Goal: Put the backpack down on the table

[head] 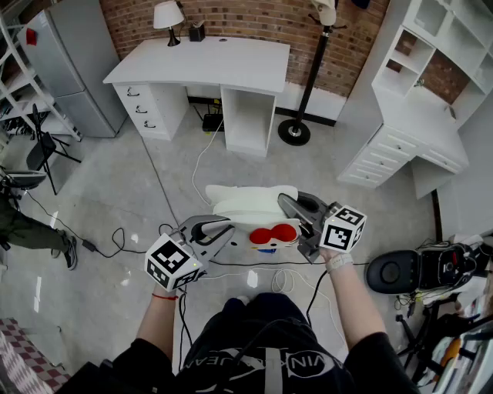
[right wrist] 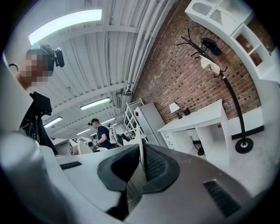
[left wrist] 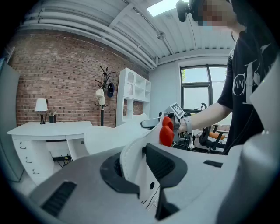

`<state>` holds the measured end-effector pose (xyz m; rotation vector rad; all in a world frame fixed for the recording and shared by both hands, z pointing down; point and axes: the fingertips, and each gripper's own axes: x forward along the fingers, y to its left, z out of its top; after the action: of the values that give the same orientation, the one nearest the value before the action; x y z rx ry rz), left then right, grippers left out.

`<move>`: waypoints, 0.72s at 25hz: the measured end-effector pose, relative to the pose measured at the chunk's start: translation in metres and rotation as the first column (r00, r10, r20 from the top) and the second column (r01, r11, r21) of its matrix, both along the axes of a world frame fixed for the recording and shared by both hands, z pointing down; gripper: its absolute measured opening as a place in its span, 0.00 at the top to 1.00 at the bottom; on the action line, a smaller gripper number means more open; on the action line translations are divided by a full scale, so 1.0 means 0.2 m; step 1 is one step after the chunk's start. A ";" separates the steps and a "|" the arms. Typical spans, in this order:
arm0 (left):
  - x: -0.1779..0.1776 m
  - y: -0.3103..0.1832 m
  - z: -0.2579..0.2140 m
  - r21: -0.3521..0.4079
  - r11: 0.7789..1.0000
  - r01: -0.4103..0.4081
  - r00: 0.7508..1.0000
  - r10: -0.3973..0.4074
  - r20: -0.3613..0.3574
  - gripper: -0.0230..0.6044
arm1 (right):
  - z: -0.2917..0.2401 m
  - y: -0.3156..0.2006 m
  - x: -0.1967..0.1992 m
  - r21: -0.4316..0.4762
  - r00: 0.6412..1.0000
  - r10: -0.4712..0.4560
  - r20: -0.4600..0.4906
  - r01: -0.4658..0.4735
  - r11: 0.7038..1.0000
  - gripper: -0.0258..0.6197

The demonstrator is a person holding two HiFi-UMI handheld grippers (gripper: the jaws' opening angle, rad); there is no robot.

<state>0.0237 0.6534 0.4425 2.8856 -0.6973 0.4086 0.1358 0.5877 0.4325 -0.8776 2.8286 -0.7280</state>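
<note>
A white backpack with a red bow hangs over the floor between my two grippers, in front of my body. My left gripper is shut on its left edge; in the left gripper view a white fold of the backpack sits between the dark pads, with the red bow beyond. My right gripper is shut on the right side, where a thin white edge of the backpack is pinched between its pads. The white table stands further ahead, apart from the backpack.
A lamp and a small dark holder stand at the table's back edge. A coat stand is right of it, white shelving further right. Cables cross the floor. A dark chair stands at my right.
</note>
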 end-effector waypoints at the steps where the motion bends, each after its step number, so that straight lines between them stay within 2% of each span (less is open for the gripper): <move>1: 0.00 -0.01 0.00 0.000 1.000 0.000 1.000 0.000 0.000 0.87 | 0.00 -0.01 0.00 0.002 1.000 -0.001 -0.001 0.001 1.000 0.94; 18: -0.01 -0.02 0.01 0.020 1.000 -0.008 1.000 0.008 0.000 0.87 | 0.00 -0.02 -0.01 0.018 1.000 0.010 -0.003 -0.010 1.000 0.94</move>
<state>0.0227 0.6494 0.4436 2.9080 -0.6934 0.4052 0.1343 0.5836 0.4325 -0.8907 2.8264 -0.7001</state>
